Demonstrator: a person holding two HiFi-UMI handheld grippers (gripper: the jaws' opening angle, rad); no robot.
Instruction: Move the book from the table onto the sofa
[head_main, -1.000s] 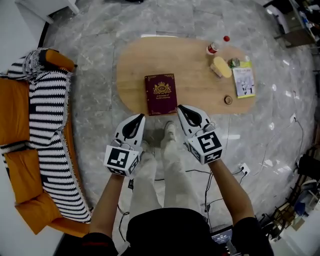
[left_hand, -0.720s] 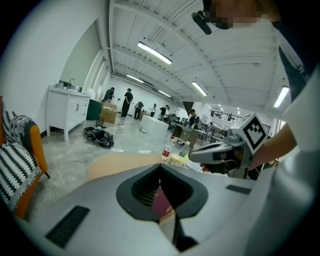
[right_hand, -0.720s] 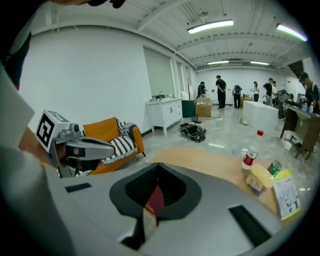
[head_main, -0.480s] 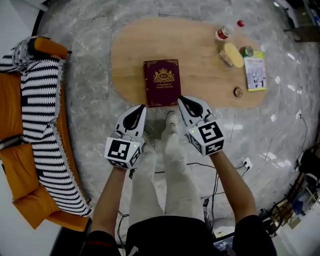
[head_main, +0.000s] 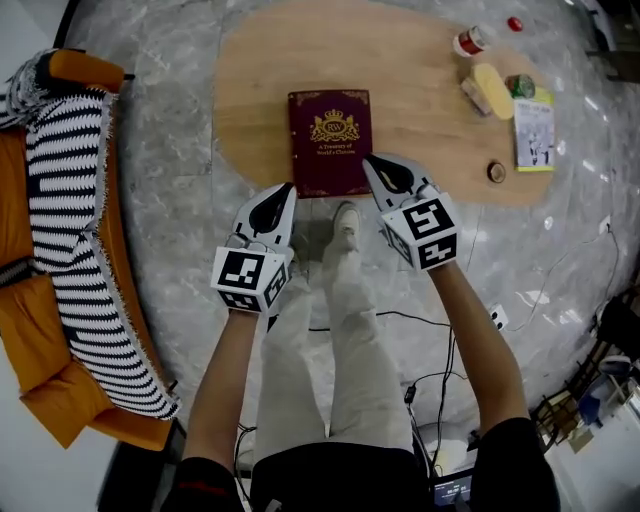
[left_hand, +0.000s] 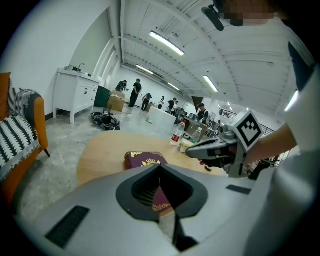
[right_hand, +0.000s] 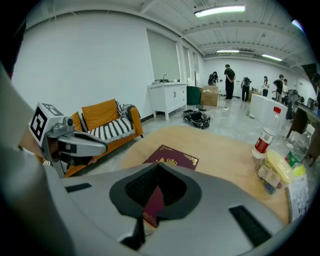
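A maroon book (head_main: 330, 141) with a gold crest lies flat near the front edge of the oval wooden table (head_main: 255, 90). It also shows in the left gripper view as the book (left_hand: 145, 160) and in the right gripper view as the book (right_hand: 172, 159). My left gripper (head_main: 287, 188) is shut and empty, just short of the book's near left corner. My right gripper (head_main: 368, 160) is shut and empty, with its tip over the book's near right edge. The orange sofa (head_main: 45, 350) with a striped black-and-white throw (head_main: 70, 230) stands at the left.
At the table's right end stand a bottle with a red label (head_main: 470, 42), a yellow packet (head_main: 493, 89), a small booklet (head_main: 534, 133) and a small round lid (head_main: 496, 172). Cables (head_main: 430, 340) run over the marble floor. People stand far back in the room (right_hand: 229, 80).
Both grippers have sunk toward the table and moved forward to the book's near edge. They stay shut. The book has not moved on the table.
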